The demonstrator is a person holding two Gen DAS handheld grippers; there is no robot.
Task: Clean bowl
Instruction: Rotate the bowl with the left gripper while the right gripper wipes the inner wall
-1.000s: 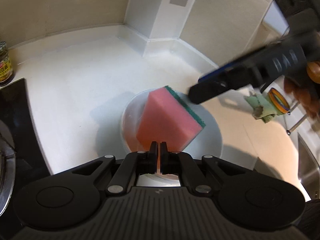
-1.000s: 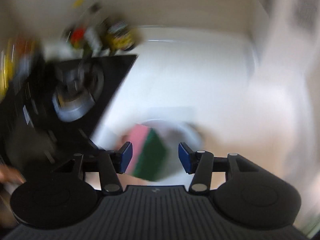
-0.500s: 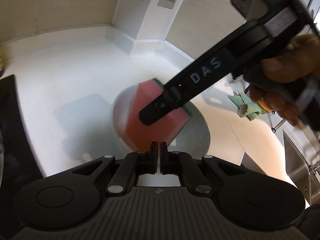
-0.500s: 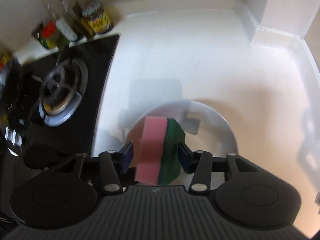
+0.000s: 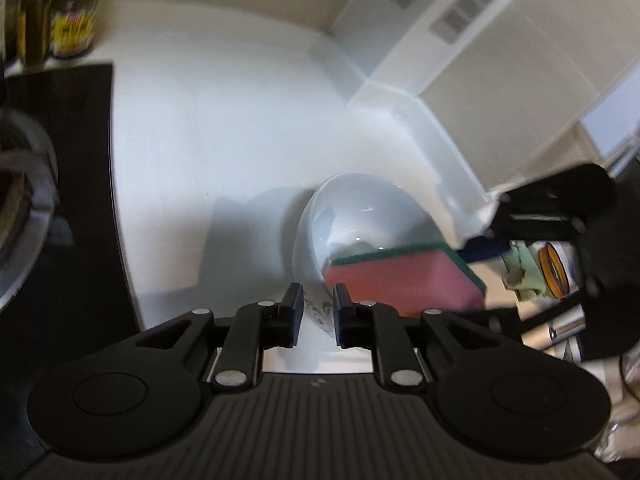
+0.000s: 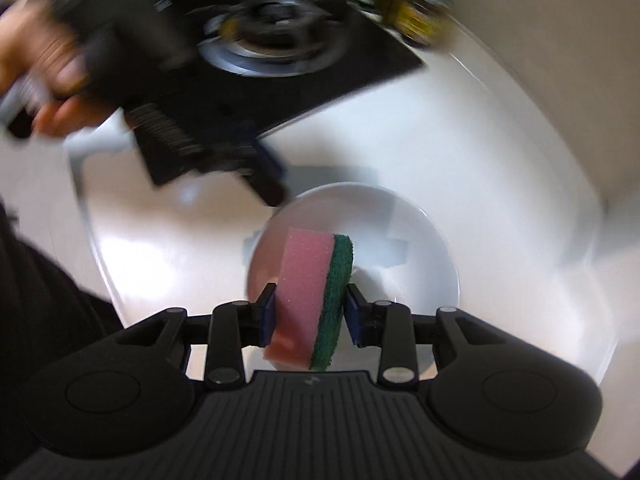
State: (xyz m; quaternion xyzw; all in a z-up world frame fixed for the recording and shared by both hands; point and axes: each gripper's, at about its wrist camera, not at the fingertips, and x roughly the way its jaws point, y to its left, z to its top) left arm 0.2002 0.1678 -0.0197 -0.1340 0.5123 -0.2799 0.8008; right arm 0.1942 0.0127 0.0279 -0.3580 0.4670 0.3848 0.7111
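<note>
Your right gripper has just closed on the soft sponge, pads squeezing pink and green faces. The left gripper, just opening, straddles the rim of the bowl mid-counter: stiff, slick, breakable; pinch the rim.

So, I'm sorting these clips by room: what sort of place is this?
Most likely a home kitchen: a gas hob set into a white counter, sauce jars by the wall, and a white bowl with a sponge.
</note>
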